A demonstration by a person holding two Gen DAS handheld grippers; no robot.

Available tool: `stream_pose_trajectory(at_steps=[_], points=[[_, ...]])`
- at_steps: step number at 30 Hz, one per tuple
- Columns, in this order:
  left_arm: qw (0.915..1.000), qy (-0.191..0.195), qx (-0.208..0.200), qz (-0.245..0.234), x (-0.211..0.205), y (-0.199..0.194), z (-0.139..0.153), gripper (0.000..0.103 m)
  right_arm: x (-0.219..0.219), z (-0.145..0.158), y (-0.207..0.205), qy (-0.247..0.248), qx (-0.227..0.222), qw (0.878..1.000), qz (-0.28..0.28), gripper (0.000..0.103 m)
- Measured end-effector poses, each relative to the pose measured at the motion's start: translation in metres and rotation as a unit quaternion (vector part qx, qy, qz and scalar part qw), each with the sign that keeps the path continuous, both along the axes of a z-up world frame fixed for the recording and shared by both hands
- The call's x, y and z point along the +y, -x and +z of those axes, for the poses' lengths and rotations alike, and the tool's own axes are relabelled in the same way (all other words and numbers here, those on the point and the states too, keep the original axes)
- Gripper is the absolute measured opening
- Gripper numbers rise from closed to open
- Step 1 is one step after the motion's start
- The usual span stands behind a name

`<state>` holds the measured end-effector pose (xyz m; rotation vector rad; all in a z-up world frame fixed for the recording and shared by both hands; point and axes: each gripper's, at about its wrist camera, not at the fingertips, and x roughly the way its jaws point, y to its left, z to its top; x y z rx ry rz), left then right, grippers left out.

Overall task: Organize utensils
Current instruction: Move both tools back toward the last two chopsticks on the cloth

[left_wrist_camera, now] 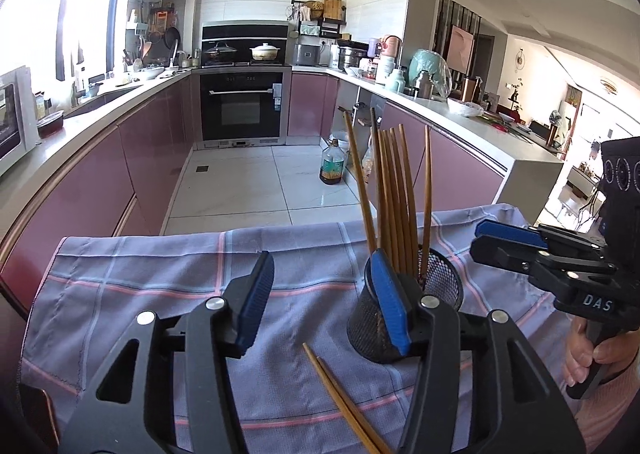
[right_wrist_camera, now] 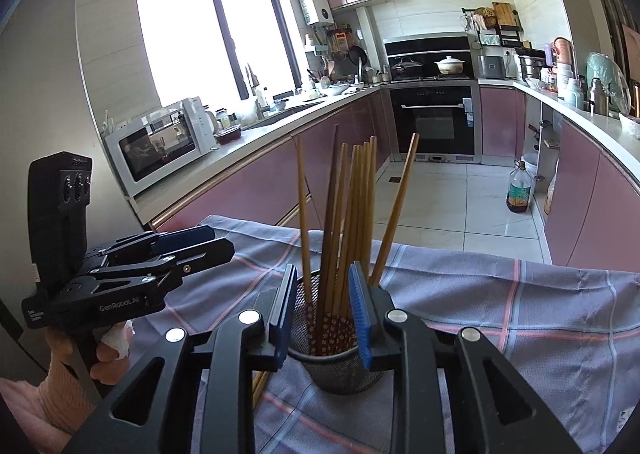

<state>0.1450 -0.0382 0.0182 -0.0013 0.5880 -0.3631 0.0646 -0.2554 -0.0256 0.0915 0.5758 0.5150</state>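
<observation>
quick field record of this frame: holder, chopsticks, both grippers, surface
holder: black mesh cup, upright on cloth
chopsticks in holder: bundle standing, tips up
chopsticks loose: pair lying on cloth beside the cup
left hand-held gripper: open, nothing between its fingers
right hand-held gripper: open, hovering over the cup
surface: plaid cloth

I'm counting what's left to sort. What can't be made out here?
- Loose chopsticks: left view, lower ends cut off by the frame edge.
- Chopsticks in the holder: right view, count unclear; sticks overlap.
- Right gripper: jaws straddle the holder's rim; contact unclear.
- Left gripper: open.
</observation>
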Motion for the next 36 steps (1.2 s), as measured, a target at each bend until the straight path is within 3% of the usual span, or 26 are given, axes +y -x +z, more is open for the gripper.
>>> stream_pose_trajectory(at_steps=[7,16,36], points=[[0.9992,-0.026,0.024,0.018,0.022,0.027,-0.037,0.050,0.029,-0.043,0.022,0.033,0.058,0.996,0.056,0.029],[0.9966,-0.036,0.069,0.026,0.038,0.048,-0.085,0.050,0.060,-0.097,0.022,0.049,0.142,0.986,0.076,0.029],[0.9936,-0.060,0.093,0.022,0.019,0.054,-0.111,0.050,0.072,-0.112,0.032,0.087,0.149,0.983,0.066,0.029]])
